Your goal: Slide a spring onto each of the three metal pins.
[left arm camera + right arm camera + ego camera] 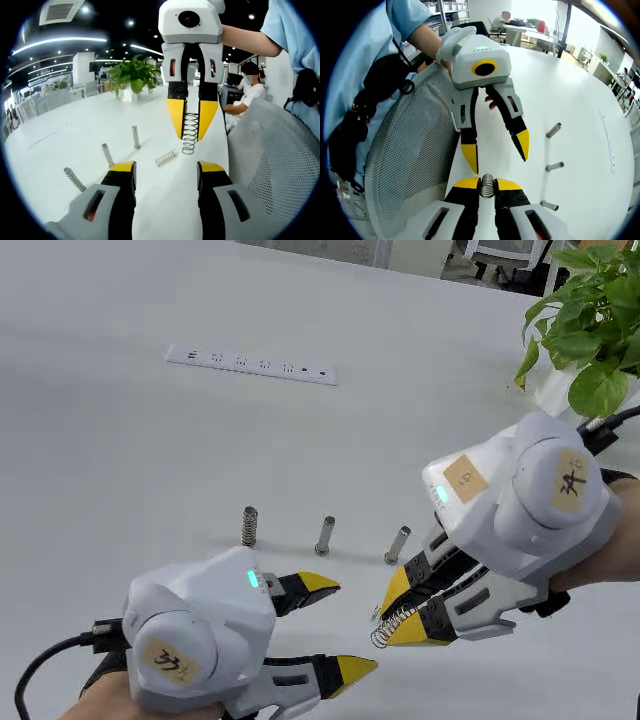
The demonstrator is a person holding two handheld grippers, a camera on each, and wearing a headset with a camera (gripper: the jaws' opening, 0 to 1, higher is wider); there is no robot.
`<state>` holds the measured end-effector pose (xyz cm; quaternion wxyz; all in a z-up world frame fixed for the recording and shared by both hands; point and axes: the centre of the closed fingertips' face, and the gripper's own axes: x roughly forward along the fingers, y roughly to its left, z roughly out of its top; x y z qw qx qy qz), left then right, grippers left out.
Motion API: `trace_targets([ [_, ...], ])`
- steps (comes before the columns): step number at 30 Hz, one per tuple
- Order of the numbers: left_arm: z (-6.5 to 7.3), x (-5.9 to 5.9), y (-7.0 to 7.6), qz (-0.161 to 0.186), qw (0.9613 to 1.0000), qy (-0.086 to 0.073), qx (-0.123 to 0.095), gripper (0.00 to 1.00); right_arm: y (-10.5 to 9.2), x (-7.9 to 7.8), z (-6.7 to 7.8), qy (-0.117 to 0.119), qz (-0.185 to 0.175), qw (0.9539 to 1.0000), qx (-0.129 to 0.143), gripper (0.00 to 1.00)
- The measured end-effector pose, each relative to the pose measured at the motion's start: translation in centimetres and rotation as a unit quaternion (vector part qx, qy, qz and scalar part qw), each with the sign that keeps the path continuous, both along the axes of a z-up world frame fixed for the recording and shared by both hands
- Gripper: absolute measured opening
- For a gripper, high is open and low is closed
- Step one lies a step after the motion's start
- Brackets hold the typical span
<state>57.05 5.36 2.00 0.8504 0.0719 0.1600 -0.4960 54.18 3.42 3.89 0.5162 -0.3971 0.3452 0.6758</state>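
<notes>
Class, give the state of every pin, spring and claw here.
Leftmost grey metal pin, head view: carries a coiled spring.
Middle grey metal pin: bare.
Rightmost grey metal pin: bare.
Loose coiled wire spring: lying on the white table.
Left yellow-tipped white claw: open, empty.
Right yellow-tipped white claw: shut on a second wire spring.

No text reads clearly: the left gripper (pixel 345 628), at seven o'clock in the head view, bears a tan sticker (pixel 172 664) with a handwritten scrawl, and the right gripper (pixel 396 624), at four o'clock, carries two more stickers (pixel 465 478), likewise illegible.
</notes>
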Motion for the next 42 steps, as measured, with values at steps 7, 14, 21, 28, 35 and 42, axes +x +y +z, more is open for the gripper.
trace_targets([
  [7,-0.5,1.1,3.0,0.057,0.9983,0.012,0.001,0.62,0.0,0.1,-0.2,0.005,0.003,1.0,-0.004,0.07],
  [14,-0.9,1.8,5.9,0.115,0.9927,0.035,-0.011,0.76,-0.1,0.6,-0.3,0.006,0.004,0.9999,-0.008,0.07],
  [21,-1.0,1.8,7.7,0.146,0.9884,0.039,-0.009,0.89,0.0,0.9,-0.5,0.008,0.011,0.9998,-0.012,0.07],
  [28,-1.3,1.7,9.2,0.168,0.9849,0.041,0.008,0.99,0.2,1.5,-0.9,0.011,0.021,0.9995,-0.02,0.07],
  [35,-1.2,1.7,9.9,0.179,0.9829,0.042,0.008,0.99,0.5,3.0,-1.0,-0.002,0.038,0.9986,-0.037,0.07],
  [42,-1.2,1.7,10.2,0.18,0.9828,0.036,0.02,0.99,1.1,5.5,-0.4,-0.033,0.053,0.9966,-0.053,0.07],
])
